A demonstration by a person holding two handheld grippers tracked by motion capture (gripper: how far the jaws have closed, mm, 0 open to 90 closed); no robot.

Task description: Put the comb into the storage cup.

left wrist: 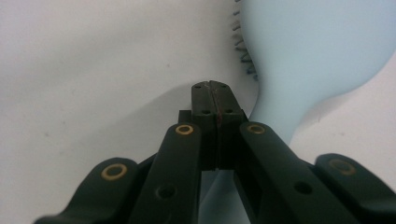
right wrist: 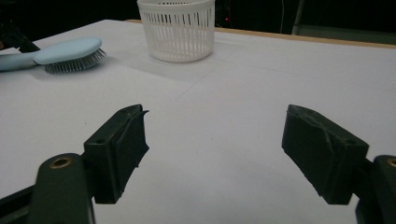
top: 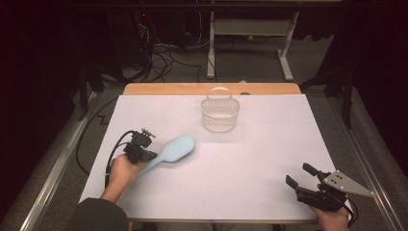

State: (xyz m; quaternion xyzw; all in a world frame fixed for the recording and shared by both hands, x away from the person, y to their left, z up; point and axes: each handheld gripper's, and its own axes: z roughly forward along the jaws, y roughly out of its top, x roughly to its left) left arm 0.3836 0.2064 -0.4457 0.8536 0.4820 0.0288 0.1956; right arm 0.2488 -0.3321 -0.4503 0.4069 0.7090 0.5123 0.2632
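Observation:
A light blue hairbrush (top: 173,150) lies bristles down on the white table sheet (top: 250,163), its head pointing toward the basket. My left gripper (top: 152,155) is at the handle end of the hairbrush. In the left gripper view my left gripper (left wrist: 215,100) is shut, pads pressed flat together with nothing between them, and the hairbrush (left wrist: 317,56) runs beneath and to the right of the jaws. My right gripper (top: 299,174) rests near the front right of the table. It (right wrist: 215,140) stands open and empty, facing the hairbrush (right wrist: 70,53).
A white slotted basket (top: 220,115) with a handle stands at the back middle of the sheet and looks empty; the right gripper view has the basket (right wrist: 177,30) ahead. A wooden table edge (top: 211,88) runs behind it. Cables and a desk frame lie on the floor beyond.

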